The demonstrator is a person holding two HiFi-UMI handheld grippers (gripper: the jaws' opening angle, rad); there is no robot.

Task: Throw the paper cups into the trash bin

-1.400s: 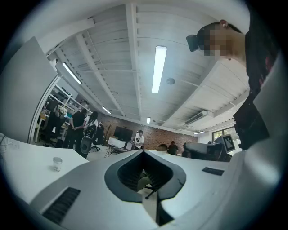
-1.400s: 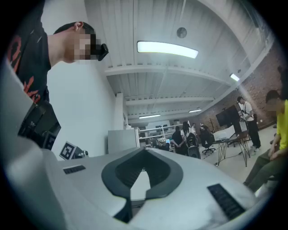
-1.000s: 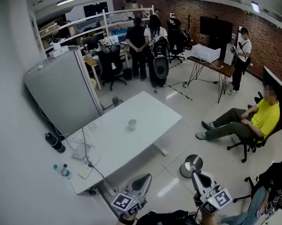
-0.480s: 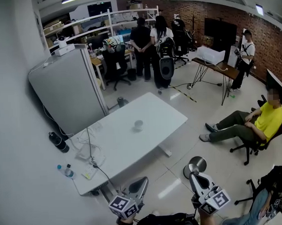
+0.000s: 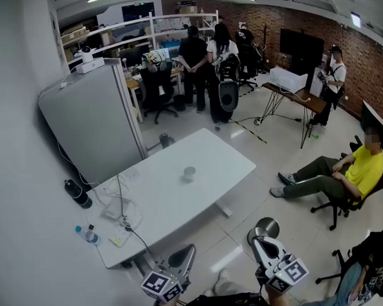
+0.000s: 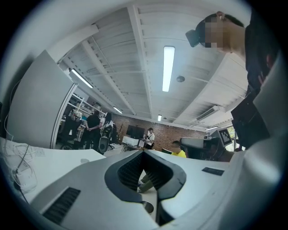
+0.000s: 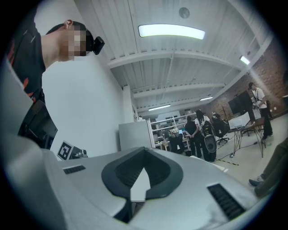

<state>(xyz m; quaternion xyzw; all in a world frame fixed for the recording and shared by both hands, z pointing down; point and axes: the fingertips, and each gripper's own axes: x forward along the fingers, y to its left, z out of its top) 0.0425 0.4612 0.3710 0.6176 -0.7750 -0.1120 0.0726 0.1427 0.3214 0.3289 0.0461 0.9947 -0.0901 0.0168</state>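
Head view: one paper cup [image 5: 189, 174] stands upright near the middle of the white tabletop [image 5: 210, 156], alone, well apart from both tools

Loose cables [image 5: 120, 208] lie at the tabletop's left end

Round metal trash bin [image 5: 265, 227] sits on the floor off the tabletop's near right corner, just beyond the right tool's tip

Left hand-held gripper [image 5: 187, 250] is low at the bottom edge, near the tabletop's front side, pointing up and forward; left gripper view shows its jaws narrow, tips meeting, nothing between them

Right hand-held gripper [image 5: 257, 242] is at bottom right, well apart from the cup; right gripper view shows its jaws pressed together, empty

Neither tool touches the cup or the bin

Big grey cabinet [image 5: 93, 121] stands behind the tabletop's left end

Seated person in a yellow shirt [image 5: 362, 167] is at the right on a chair, clear of the tabletop

Several people [image 5: 204, 54] stand at the back by the shelves
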